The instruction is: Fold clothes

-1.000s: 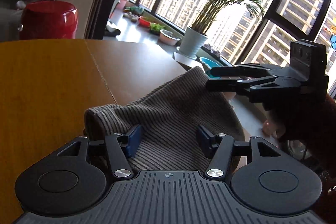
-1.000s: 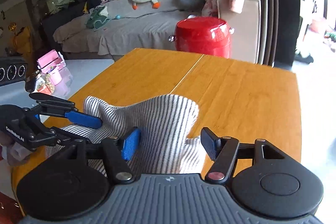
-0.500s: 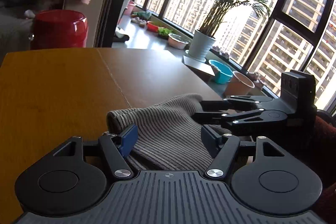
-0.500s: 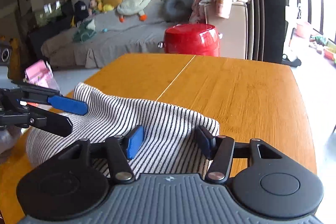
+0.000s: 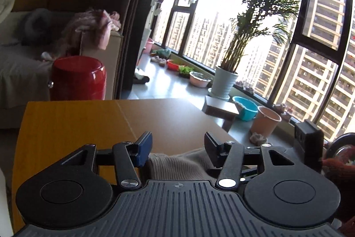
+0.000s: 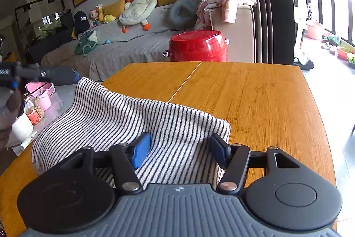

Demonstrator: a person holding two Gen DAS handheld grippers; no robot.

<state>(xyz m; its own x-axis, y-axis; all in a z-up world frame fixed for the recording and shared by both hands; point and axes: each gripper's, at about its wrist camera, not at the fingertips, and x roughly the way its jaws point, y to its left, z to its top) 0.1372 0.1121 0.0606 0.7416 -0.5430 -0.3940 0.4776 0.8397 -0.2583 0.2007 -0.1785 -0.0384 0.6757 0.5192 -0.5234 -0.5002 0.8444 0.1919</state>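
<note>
Left gripper [image 5: 177,148], fingers apart, over striped garment [image 5: 177,166] on table [image 5: 66,126]

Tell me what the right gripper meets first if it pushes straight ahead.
Probably the striped black-and-white knit garment, already lying between the right gripper's open fingers. Beyond its raised fold lies bare orange wooden table; depth is uncertain.

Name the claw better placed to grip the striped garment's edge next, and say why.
Right. The right claw sits open with the striped garment between its pads; the left claw has lifted, cloth only low in its view.
</note>
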